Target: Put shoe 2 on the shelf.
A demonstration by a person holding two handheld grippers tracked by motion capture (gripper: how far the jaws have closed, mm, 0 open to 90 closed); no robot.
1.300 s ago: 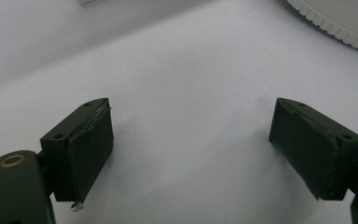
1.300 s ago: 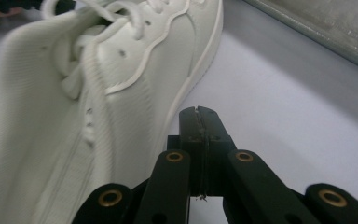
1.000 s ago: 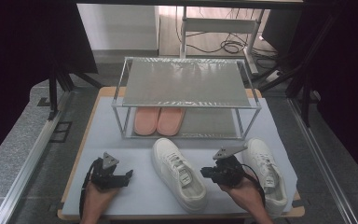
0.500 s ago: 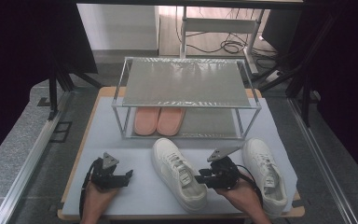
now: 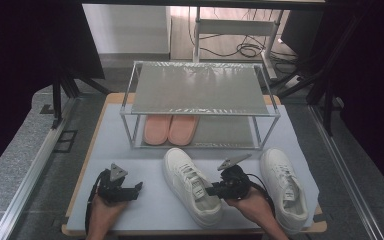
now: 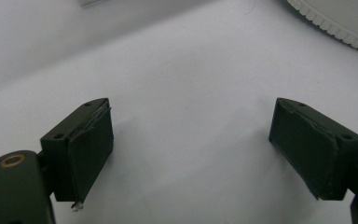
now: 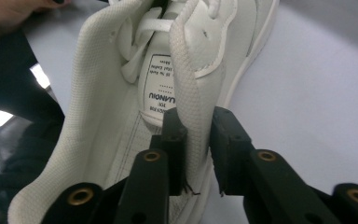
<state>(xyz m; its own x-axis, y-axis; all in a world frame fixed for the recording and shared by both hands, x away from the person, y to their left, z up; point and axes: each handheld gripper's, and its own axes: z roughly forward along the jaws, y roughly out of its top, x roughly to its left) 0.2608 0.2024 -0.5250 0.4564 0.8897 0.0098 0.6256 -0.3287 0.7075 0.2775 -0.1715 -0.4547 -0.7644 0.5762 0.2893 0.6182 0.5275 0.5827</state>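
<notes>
- The right tool (image 5: 211,190) has crossed from the right-hand white sneaker (image 5: 283,185) to the left-hand white sneaker (image 5: 192,185) over the last second, and now sits at that shoe's collar on the side facing the person's right.
- Its jaws have just been closing. In the right gripper view one jaw is inside the shoe and the other outside, with the padded collar wall (image 7: 192,93) between them and both pads pressed against it, so the right tool is clenched on the left-hand white sneaker.
- I read this as the grasp being made. The lift looks like the next step, probably toward the shoe rack (image 5: 200,95) behind.
- That sneaker lies on the table (image 5: 130,150), on the grey mat, toe toward the rack and angled slightly left. It rests flat, not yet raised.
- The left tool (image 5: 139,186) has not shifted from its spot at the near left of the table. Its jaws stand wide apart over bare mat with nothing between them, so it is released.
- Count: two white sneakers, both on the table in front of the rack with the right hand (image 5: 250,207) between them.
- One pair of pink slippers (image 5: 171,129), two pieces side by side on the rack's lower shelf.
- One rack with two tiers, its upper shelf bare.
- Two tools, one per hand.
</notes>
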